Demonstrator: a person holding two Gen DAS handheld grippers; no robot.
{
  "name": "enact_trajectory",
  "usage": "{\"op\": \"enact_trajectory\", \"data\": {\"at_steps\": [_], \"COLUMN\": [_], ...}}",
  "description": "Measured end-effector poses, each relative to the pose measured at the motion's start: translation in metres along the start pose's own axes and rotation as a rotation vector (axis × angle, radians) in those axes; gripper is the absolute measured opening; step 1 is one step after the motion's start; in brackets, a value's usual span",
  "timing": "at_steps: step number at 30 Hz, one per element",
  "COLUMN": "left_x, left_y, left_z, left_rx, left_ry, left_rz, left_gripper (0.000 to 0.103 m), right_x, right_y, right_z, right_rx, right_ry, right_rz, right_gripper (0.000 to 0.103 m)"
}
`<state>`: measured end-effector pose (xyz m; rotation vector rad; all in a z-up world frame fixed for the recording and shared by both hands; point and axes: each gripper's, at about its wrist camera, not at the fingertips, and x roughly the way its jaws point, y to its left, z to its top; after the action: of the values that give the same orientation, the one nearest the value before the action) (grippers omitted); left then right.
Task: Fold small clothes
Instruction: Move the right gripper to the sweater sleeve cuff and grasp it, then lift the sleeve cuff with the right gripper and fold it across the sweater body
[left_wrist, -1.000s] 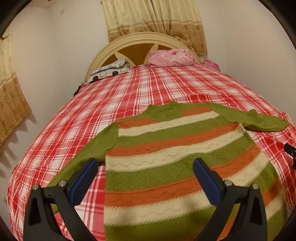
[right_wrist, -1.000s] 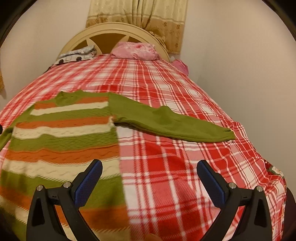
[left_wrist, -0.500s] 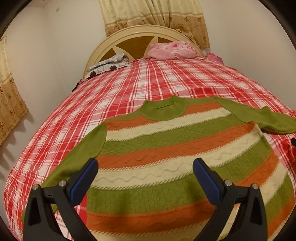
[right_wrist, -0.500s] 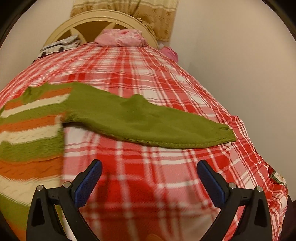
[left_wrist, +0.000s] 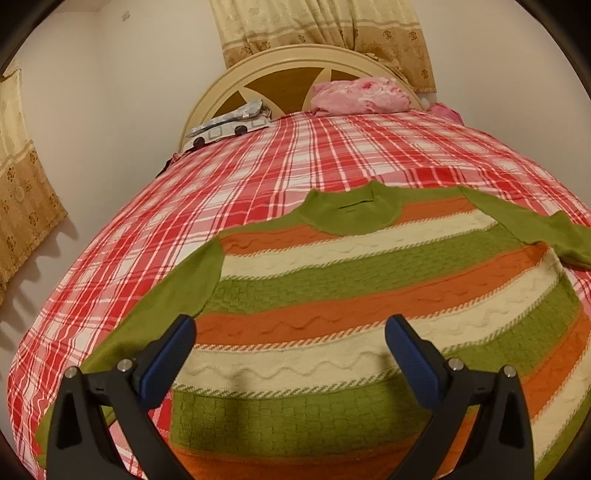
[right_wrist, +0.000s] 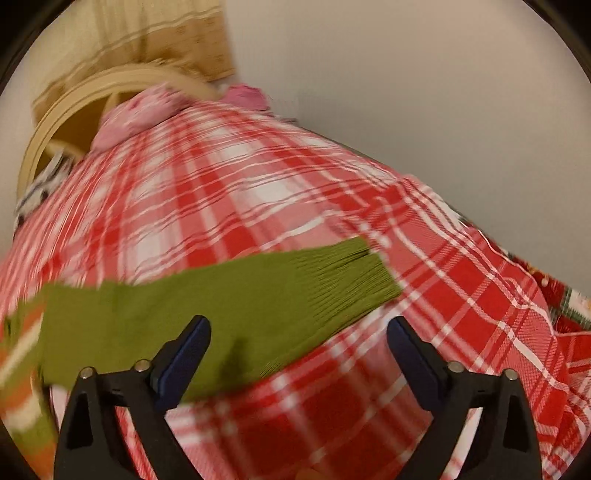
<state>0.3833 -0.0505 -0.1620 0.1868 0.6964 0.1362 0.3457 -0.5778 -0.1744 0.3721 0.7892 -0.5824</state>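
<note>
A striped knitted sweater in olive green, orange and cream is spread flat, front up, on the red-and-white plaid bedspread, its round green collar pointing toward the cream headboard. The bands carry raised wavy and basket-weave textures, and the body lies smooth with no fold yet made. The plain green sleeves are stretched out to either side.

The left gripper hovers over the lower half of the sweater body with its fingers spread wide and nothing between them. The right gripper is poised above the right sleeve, near the ribbed cuff; its fingers have just been closing a little but are well apart, and no fabric is pinched.

Several risks are judged from here. The right wrist view is smeared, so a hurried descent could place the fingers past the cuff edge and only the bedspread would be caught. A grip that takes bedspread along with knit would drag the cover and shift the sweater. The loose, thick knit could also stretch or bunch if only one layer of the sleeve is seized, leaving a crooked fold. With the left fingers holding nothing, the body may slide when the sleeve is pulled across.
</note>
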Motion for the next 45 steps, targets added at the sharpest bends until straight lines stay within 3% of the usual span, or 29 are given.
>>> {"op": "enact_trajectory", "data": {"at_steps": [4, 6, 8, 11, 16, 21, 32, 45], "left_x": [0.003, 0.003, 0.003, 0.001, -0.006, -0.019, -0.035, -0.037], "left_y": [0.002, 0.004, 0.008, 0.013, 0.021, 0.034, 0.077, 0.125], "left_z": [-0.004, -0.005, -0.006, -0.006, -0.006, -0.005, -0.017, -0.034], "left_rx": [-0.005, -0.013, -0.021, -0.032, -0.046, -0.070, -0.128, -0.204], "left_ry": [0.009, 0.015, 0.016, 0.015, 0.008, -0.008, -0.021, -0.026], "left_rz": [0.001, 0.000, -0.003, -0.004, -0.008, -0.009, 0.007, 0.025], "left_gripper": [0.103, 0.103, 0.103, 0.103, 0.103, 0.103, 0.103, 0.103], "right_x": [0.021, 0.028, 0.030, 0.026, 0.010, -0.026, -0.128, -0.195], "right_y": [-0.018, -0.021, -0.023, -0.028, -0.024, 0.004, 0.138, 0.311], "right_z": [0.015, 0.018, 0.021, 0.023, 0.028, 0.042, 0.054, 0.015], "right_rx": [0.069, 0.080, 0.071, 0.083, 0.063, 0.012, -0.192, -0.450], "right_ry": [0.034, 0.050, 0.037, 0.016, -0.036, -0.123, -0.289, -0.360], "right_rz": [0.012, 0.022, 0.006, 0.027, 0.041, 0.074, 0.261, 0.446], "right_gripper": [0.073, 0.056, 0.019, 0.005, 0.003, 0.003, 0.002, 0.002]}}
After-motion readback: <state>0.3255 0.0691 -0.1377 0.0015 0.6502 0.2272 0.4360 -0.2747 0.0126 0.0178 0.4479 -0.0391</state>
